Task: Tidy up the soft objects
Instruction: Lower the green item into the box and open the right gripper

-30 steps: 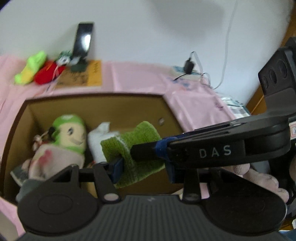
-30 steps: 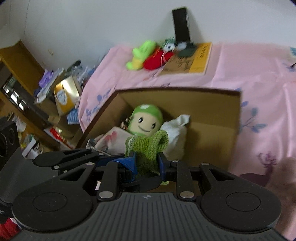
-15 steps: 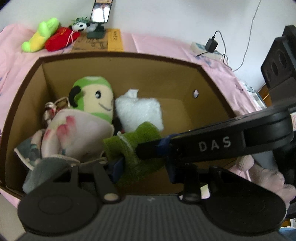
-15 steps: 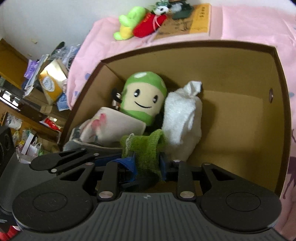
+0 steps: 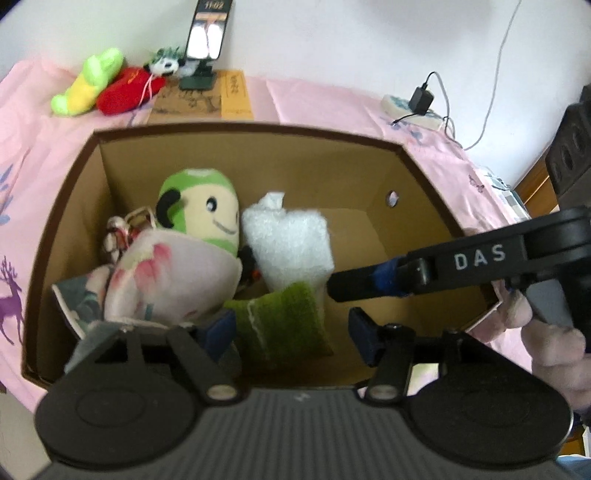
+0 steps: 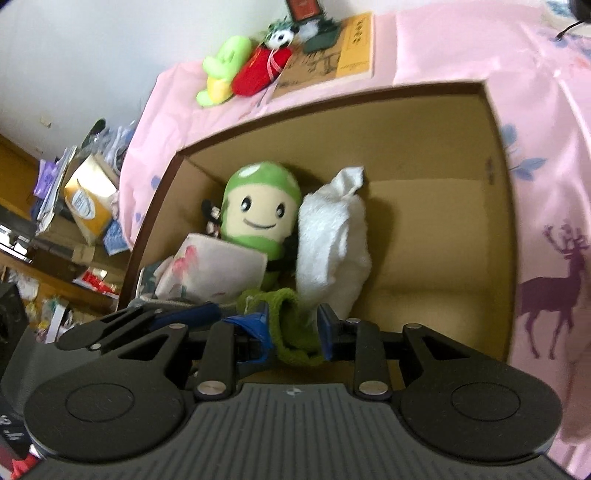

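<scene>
A folded green towel point(image 5: 284, 325) lies inside the open cardboard box point(image 5: 258, 131), in front of a white towel point(image 5: 291, 243). My left gripper point(image 5: 291, 332) is open; the green towel stands between its blue pads, touching only the left one. My right gripper point(image 6: 293, 328) has its pads close on both sides of the green towel point(image 6: 291, 325). In the left wrist view the right gripper's finger point(image 5: 369, 284) reaches in from the right. A green plush doll point(image 6: 258, 210) and a pink floral cloth point(image 6: 210, 273) fill the box's left side.
The box point(image 6: 332, 99) sits on a pink sheet point(image 5: 332, 99). Behind it lie a yellow-green plush point(image 5: 88, 81), a red plush point(image 5: 127, 90), a small panda toy point(image 5: 166, 64), a phone on a stand point(image 5: 207, 33) and a book point(image 5: 203, 99). A charger and cable point(image 5: 421, 99) lie at the right. Cluttered shelves point(image 6: 66, 221) stand at the left.
Both grippers lowered the green towel into the box, in front of the white towel. My left gripper opened and let go of it. The right gripper's jaws look slightly wider than before.
</scene>
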The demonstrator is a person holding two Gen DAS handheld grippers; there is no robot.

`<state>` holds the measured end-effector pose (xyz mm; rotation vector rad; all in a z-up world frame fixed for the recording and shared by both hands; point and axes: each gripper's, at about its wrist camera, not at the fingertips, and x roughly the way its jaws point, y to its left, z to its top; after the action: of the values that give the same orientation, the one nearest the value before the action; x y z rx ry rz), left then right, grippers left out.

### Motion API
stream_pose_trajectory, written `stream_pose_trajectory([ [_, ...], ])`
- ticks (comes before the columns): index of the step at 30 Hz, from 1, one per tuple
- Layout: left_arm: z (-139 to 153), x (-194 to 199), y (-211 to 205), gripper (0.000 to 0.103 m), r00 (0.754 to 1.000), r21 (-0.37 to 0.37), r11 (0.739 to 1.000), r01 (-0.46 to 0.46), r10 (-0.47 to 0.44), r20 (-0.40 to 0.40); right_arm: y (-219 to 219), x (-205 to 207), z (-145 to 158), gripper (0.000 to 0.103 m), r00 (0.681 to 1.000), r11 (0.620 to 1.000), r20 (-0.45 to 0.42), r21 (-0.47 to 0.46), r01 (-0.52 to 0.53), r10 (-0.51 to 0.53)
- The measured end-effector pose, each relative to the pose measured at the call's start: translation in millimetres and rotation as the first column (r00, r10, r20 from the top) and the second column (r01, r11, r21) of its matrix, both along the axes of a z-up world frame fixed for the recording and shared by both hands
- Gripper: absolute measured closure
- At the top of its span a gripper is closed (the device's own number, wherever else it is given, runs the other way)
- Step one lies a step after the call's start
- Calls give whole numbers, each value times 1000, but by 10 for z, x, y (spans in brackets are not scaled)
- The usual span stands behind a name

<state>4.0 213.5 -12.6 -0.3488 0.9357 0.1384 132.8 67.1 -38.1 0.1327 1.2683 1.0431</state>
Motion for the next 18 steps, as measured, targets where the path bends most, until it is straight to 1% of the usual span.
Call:
stream_pose_trajectory([
  [5, 173, 15, -60, 44, 1000, 43, 999, 7, -8, 25, -86, 2, 86, 91, 997, 998, 47, -15, 57, -56],
  [9, 269, 56, -92, 44, 1000, 91, 996, -6, 4, 23, -149, -30, 137, 91, 993, 996, 76, -25, 88, -86],
  [12, 303, 103, -114, 44, 1000, 120, 993, -19, 18, 9, -174, -64, 162, 91, 989, 992, 95, -42, 117, -112],
  [16, 280, 165, -136, 44, 998, 185, 982, -48, 52, -20, -205, -85, 188, 91, 979, 983, 131, -76, 165, -154],
  [18, 259, 189, -119, 44, 997, 186, 980, -63, 71, -33, -223, -89, 190, 91, 975, 978, 142, -90, 188, -174],
])
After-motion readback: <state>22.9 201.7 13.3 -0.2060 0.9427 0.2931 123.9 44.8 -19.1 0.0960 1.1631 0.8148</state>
